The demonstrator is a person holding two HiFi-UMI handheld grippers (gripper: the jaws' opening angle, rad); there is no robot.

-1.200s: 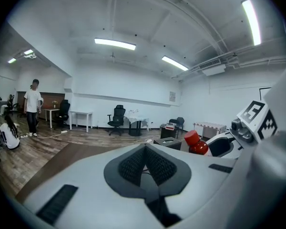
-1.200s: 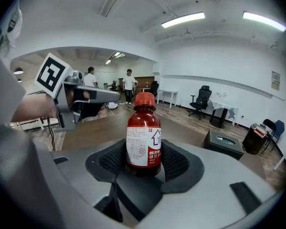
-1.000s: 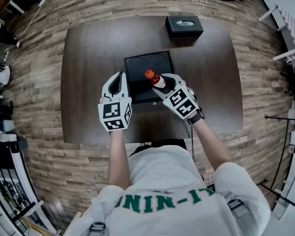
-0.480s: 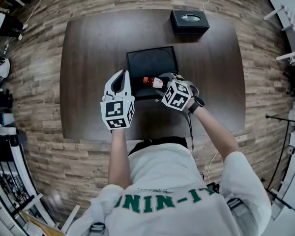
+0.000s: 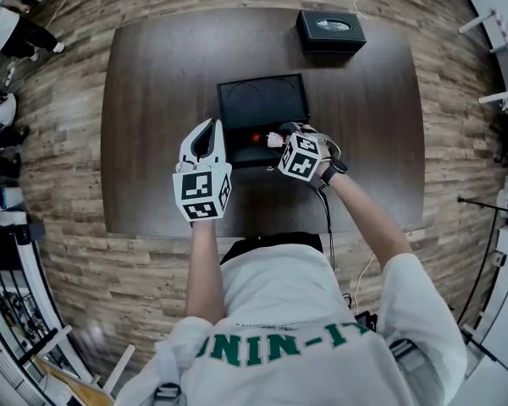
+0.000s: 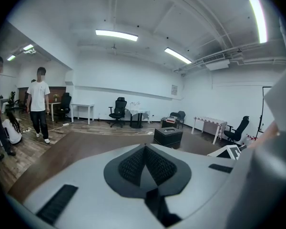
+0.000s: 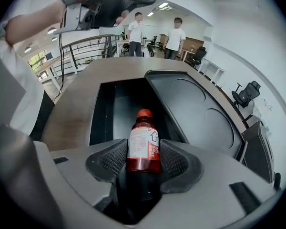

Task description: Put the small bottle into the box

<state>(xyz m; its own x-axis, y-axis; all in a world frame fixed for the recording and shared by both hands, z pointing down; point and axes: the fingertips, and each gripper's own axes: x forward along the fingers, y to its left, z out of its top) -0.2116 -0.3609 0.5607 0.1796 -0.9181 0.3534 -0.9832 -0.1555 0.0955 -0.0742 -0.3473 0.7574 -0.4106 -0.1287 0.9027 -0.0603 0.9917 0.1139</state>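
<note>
1. The small bottle, red liquid under an orange-red cap and a white label, lies tilted near the centre of the right gripper view. Its cap points away from the camera, down into the box's dark trough.
2. The right gripper clamps it, with a ribbed pad pressed on each side of the lower body.
3. The box stands open at the centre of the head view. Its lid, which has two round recesses, is laid back beyond the trough, and the bottle hangs over the near half.
4. Progress, as I judge it: the bottle has reached the box but is not yet released. Whether it touches the box floor I cannot tell. Lowering it, opening the jaws and pulling out are left.
5. The left gripper has its jaws together on nothing. In the head view it sits just left of the box, apart from the bottle.
6. The trough walls run close on both sides of the bottle, so the jaws have little room to spread. The table is bare nearby, and the tissue box at upper right is well apart.
</note>
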